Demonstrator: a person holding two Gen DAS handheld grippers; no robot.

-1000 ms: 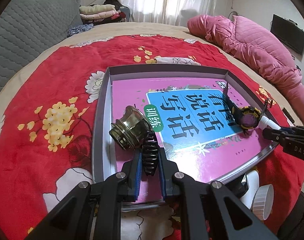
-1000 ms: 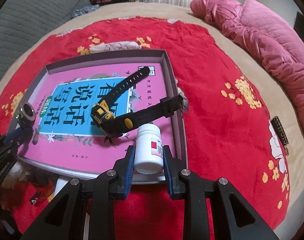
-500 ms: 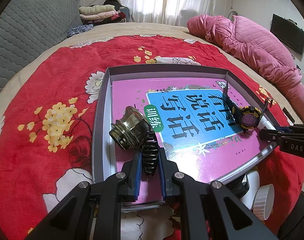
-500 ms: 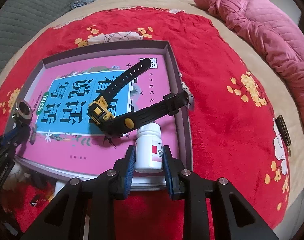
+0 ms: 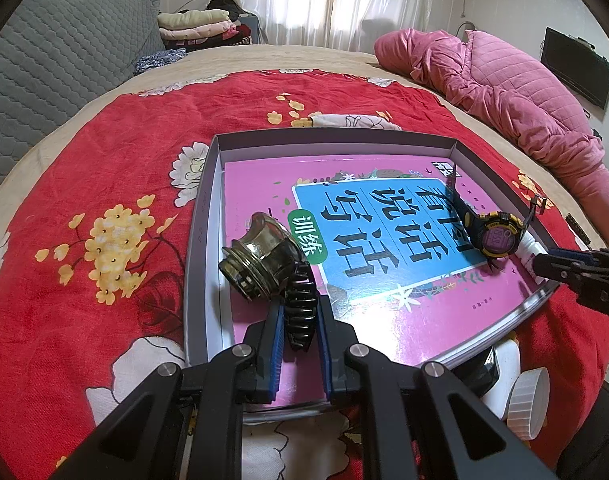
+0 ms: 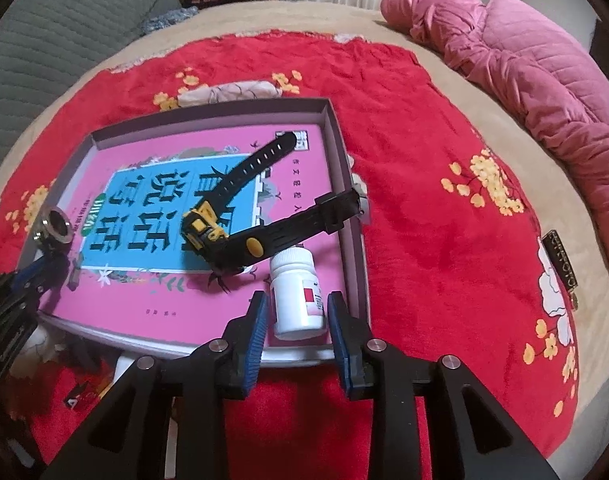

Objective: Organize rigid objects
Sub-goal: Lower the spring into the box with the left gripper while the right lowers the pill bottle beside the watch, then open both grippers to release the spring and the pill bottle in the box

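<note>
A shallow grey box [image 5: 200, 240] on the red flowered blanket holds a pink book [image 5: 384, 320]. My left gripper [image 5: 299, 316] is shut on a black hair claw clip [image 5: 301, 304], just above the book's near left corner, beside a dark glass jar [image 5: 260, 262] lying on its side. A black and yellow watch [image 6: 240, 216] lies across the book. In the box's [image 6: 344, 152] near right corner stands a white pill bottle [image 6: 296, 292]. My right gripper [image 6: 298, 320] has its jaws opening around it, with a thin gap at each pad.
A white capped bottle [image 5: 520, 392] and dark items lie on the blanket under the box's near edge. A pink quilt [image 6: 524, 52] runs along the bed's right side. Folded clothes [image 5: 200, 26] and a grey padded backrest [image 5: 44, 48] stand beyond.
The right jaws have spread off the white pill bottle, which now stands free between the pads. The left gripper and its hair clip have not moved.
</note>
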